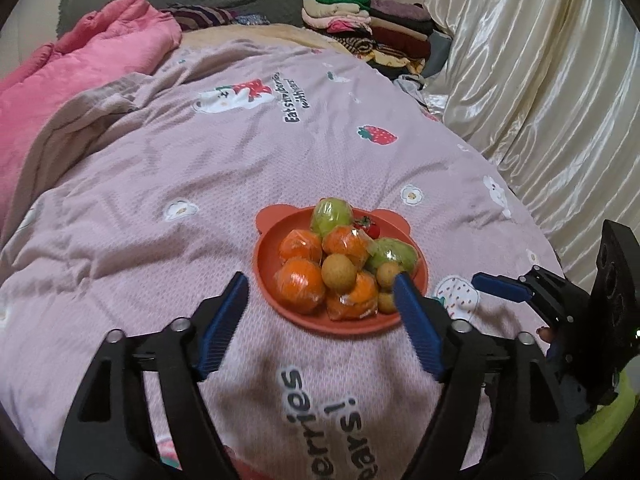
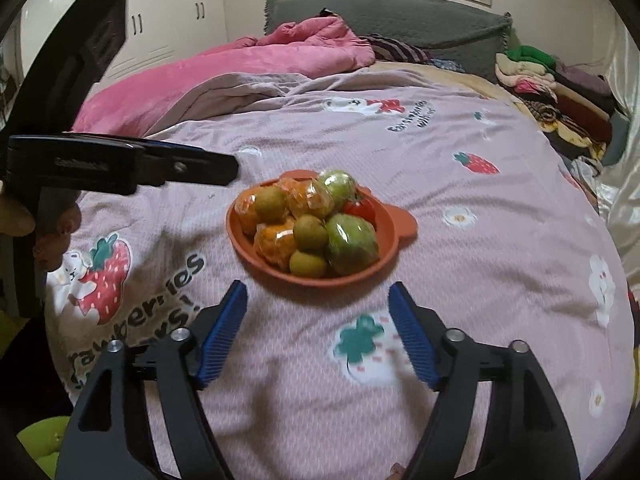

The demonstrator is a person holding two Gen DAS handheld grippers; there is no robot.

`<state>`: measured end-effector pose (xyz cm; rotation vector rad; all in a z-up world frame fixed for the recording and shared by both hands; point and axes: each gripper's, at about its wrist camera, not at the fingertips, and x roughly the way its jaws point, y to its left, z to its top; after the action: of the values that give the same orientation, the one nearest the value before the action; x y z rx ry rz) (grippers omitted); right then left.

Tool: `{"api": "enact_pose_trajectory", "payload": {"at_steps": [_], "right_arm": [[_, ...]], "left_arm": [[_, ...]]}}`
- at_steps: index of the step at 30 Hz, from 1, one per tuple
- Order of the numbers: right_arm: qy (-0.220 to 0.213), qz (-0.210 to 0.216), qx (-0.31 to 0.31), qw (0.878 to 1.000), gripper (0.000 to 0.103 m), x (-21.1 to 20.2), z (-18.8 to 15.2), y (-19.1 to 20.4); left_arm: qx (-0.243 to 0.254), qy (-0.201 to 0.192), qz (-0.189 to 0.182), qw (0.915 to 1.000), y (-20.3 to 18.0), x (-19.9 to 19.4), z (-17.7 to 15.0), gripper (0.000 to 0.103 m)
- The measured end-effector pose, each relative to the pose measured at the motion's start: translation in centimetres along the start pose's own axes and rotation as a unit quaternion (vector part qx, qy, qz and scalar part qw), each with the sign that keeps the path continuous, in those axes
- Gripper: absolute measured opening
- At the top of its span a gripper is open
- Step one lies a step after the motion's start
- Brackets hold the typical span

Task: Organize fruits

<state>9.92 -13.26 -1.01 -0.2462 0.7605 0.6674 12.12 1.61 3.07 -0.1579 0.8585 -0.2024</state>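
Both of my tools are up and empty; my left gripper has its jaws spread wide with nothing between them, and my right gripper is just as released, also carrying nothing. Dead ahead at twelve o'clock from the left one sits the orange plate on the pink quilt; from the right one it lies at twelve too, near but apart from the blue pads.

Every fruit I can see is already heaped on that plate: wrapped oranges at the near left; a green fruit at the plate's twelve o'clock and another at its three; small brown round ones in the middle; a red tomato tucked at the back.

I see no loose fruit on the quilt; so gathering looks done, I'd judge, or sorting has not begun; no second dish is in view, so what is left I cannot say.
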Motion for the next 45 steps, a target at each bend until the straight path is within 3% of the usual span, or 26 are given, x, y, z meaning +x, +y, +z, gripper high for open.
{"api": "enact_pose_trajectory", "payload": {"at_steps": [7,11,28,45], "right_arm": [[-0.014,-0.017,0.013,1.000,0.094,-2.3,-0.9,0.7],[-0.021,-0.028,0.024,0.999,0.097,-3.5,-1.3,0.7],[-0.026,-0.068,0.070,0.995,0.098,-6.4,-4.6,0.2],[-0.012,-0.063,0.076,0.995,0.098,-5.6,-5.7,0.6]], "left_arm": [[-0.007,-0.010,0.019,0.9997,-0.6,-2.5,-2.3,0.084],[-0.003,-0.017,0.032,0.9993,-1.3,-3.8,-3.6,0.093],[-0.011,-0.011,0.063,0.9979,-3.5,-5.2,-8.5,0.093],[-0.023,-0.016,0.075,0.9968,-3.6,-5.1,-8.9,0.093]]}}
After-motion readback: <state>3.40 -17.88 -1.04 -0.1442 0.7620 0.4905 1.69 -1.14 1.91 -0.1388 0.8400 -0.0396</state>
